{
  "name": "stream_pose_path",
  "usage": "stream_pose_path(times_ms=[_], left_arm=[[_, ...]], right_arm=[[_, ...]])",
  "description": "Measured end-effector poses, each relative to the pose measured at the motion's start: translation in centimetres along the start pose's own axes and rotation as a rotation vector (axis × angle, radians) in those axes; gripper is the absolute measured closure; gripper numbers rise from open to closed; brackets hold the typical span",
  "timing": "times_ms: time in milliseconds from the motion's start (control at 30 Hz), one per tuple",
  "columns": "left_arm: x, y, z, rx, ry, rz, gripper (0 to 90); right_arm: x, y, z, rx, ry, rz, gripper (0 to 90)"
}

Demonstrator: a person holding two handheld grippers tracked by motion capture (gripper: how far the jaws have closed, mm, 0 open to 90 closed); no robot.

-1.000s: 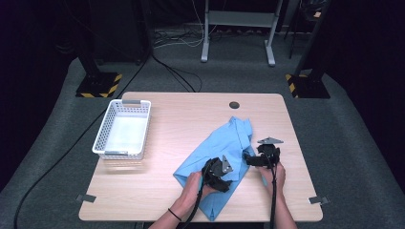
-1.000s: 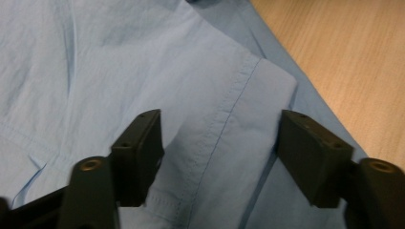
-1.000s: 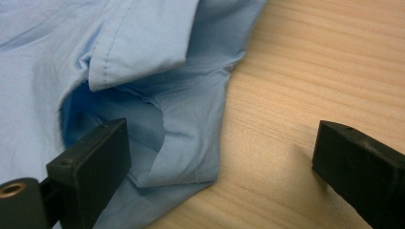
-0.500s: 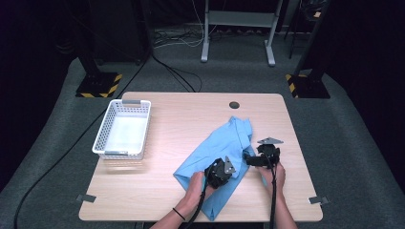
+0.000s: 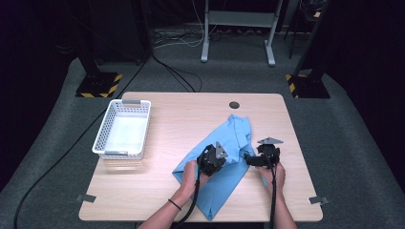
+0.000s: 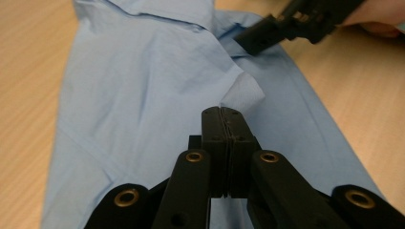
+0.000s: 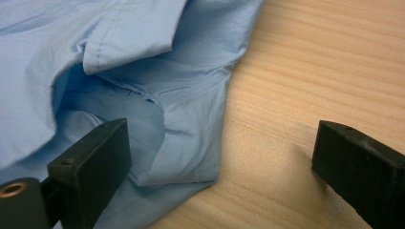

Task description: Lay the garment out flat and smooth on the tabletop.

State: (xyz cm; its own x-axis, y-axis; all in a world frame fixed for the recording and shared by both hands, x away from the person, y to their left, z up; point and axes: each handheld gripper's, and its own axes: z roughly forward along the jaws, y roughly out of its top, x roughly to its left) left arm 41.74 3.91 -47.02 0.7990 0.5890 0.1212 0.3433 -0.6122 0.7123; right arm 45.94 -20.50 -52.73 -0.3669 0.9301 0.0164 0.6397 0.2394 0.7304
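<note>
A light blue shirt (image 5: 234,138) lies crumpled across the right half of the wooden table (image 5: 181,114). My left gripper (image 5: 223,162) is over the shirt's middle, shut on a pinched fold of its cloth (image 6: 243,93). The fold pokes out past the closed jaws of the left gripper (image 6: 223,114). My right gripper (image 5: 248,159) rests at the shirt's right edge and points left. In the right gripper view the gripper (image 7: 219,143) is open, one jaw over the shirt (image 7: 119,38) and the other over bare wood. In the left gripper view the right gripper (image 6: 260,38) touches the shirt (image 6: 143,71) farther off.
A white plastic basket (image 5: 123,129) stands at the table's left side. A dark round hole (image 5: 234,104) sits near the far edge. Bits of tape (image 5: 86,198) mark the front corners. Stands and cables are on the floor behind.
My left gripper has moved a little away from the near edge and up, taking a fold of the shirt with it. The right gripper has stayed put.
</note>
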Motion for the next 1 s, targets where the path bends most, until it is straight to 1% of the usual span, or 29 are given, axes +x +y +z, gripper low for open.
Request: stream_pose_path(times_ms=[67,200,233,267,300,333,367,433,533,567,600,633,700,733,900,1000], left_arm=[[0.7,0.3,-0.1,-0.005,0.001,-0.022,88.7],[2.1,0.8,-0.3,-0.015,0.016,-0.04,88.8],[2.6,0.9,-0.4,-0.017,0.019,-0.054,88.8],[2.9,0.8,-0.5,-0.027,0.012,-0.077,88.8],[3.2,0.6,-0.6,-0.037,0.019,-0.091,88.8],[3.4,0.5,-0.7,-0.04,0.027,-0.096,88.9],[3.6,0.4,-0.8,-0.042,0.043,-0.1,88.9],[4.3,0.1,-0.8,-0.046,0.065,-0.125,88.9],[5.8,-0.3,-1.1,-0.051,0.095,-0.169,89.0],[6.4,-0.5,-1.1,-0.053,0.113,-0.182,89.0],[6.4,-0.5,-1.1,-0.053,0.113,-0.182,89.0],[7.1,-0.7,-1.1,-0.06,0.128,-0.209,89.0],[7.1,-0.7,-1.1,-0.06,0.128,-0.209,88.9],[8.7,-1.5,-1.6,-0.076,0.171,-0.264,88.9],[11.3,-1.8,-2.3,-0.088,0.25,-0.307,88.9],[12.6,-1.9,-2.2,-0.087,0.294,-0.326,88.9]], right_arm=[[0.0,0.0,0.0,0.0,0.0,-0.001,5.2],[0.0,0.0,0.0,0.001,0.001,-0.001,5.2],[0.0,0.0,0.0,0.001,0.001,-0.002,5.2],[0.0,0.0,0.0,0.001,0.0,-0.002,5.2],[0.0,0.0,0.0,0.001,0.0,-0.002,5.2],[0.0,0.0,0.0,0.001,-0.001,-0.001,5.2],[0.0,0.0,0.0,0.001,-0.002,-0.001,5.2],[0.0,0.0,0.0,0.001,-0.002,0.0,5.2],[0.0,0.0,0.0,0.001,-0.002,0.001,5.2],[0.0,0.0,0.0,0.001,-0.001,0.001,5.2],[0.0,0.0,0.0,0.001,-0.001,0.001,5.2],[0.0,0.0,0.0,0.001,-0.001,0.001,5.2],[0.0,0.0,0.0,0.001,-0.001,0.001,5.2],[0.0,0.0,0.0,0.001,-0.001,0.001,5.2],[0.0,0.0,0.0,0.001,-0.001,0.001,5.1],[0.0,0.0,0.0,0.001,-0.001,0.001,5.2]])
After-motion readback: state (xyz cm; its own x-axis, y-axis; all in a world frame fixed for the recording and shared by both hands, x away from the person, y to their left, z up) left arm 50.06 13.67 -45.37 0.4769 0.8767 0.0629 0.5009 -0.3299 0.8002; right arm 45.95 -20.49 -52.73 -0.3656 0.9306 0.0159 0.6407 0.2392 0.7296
